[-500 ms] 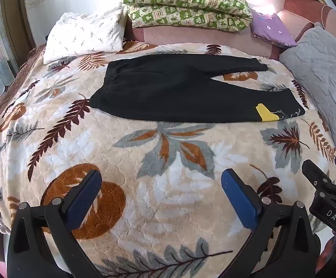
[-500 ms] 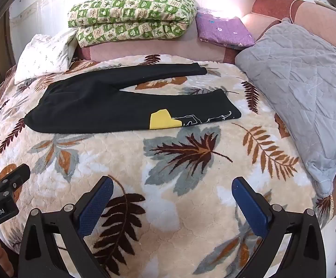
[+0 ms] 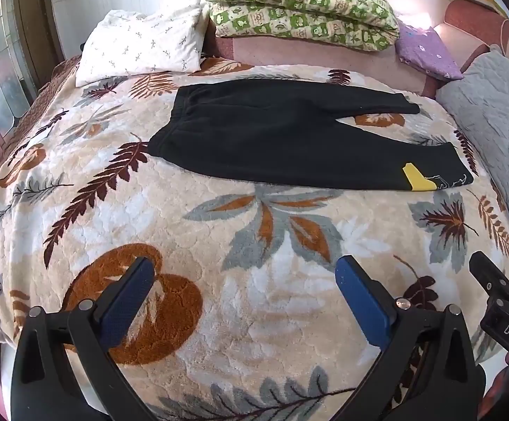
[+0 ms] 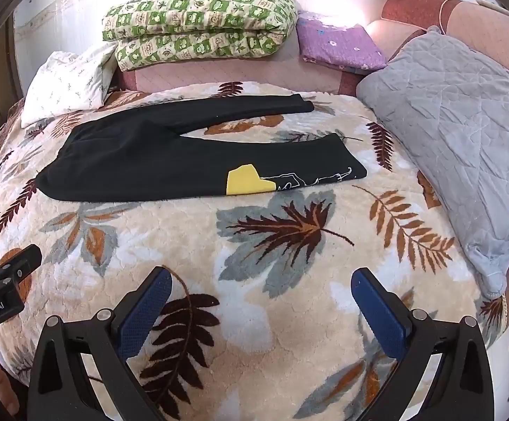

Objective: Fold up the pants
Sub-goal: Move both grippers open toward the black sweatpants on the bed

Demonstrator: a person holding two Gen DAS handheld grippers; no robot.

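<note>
Nothing's really shifting since a moment ago: both the left gripper (image 3: pixel 242 282) and right gripper (image 4: pixel 261 293) are hovering wide open and empty near the bed's (image 4: pixel 289 333) front edge, while the pants (image 4: pixel 184 161) are lying flat toward the far edge, legs spread, ready for folding.

— What sort of place is this?
— A home bedroom. There's a bed (image 3: pixel 219 245) under a plush leaf-print blanket (image 4: pixel 272 280).
— Anything else?
— A white pillow (image 3: pixel 142 45), a folded green quilt (image 4: pixel 198 24) and a purple cloth (image 4: pixel 338 45) along the padded headboard (image 4: pixel 219 70), and a grey pillow (image 4: pixel 465 140) at the side.
</note>
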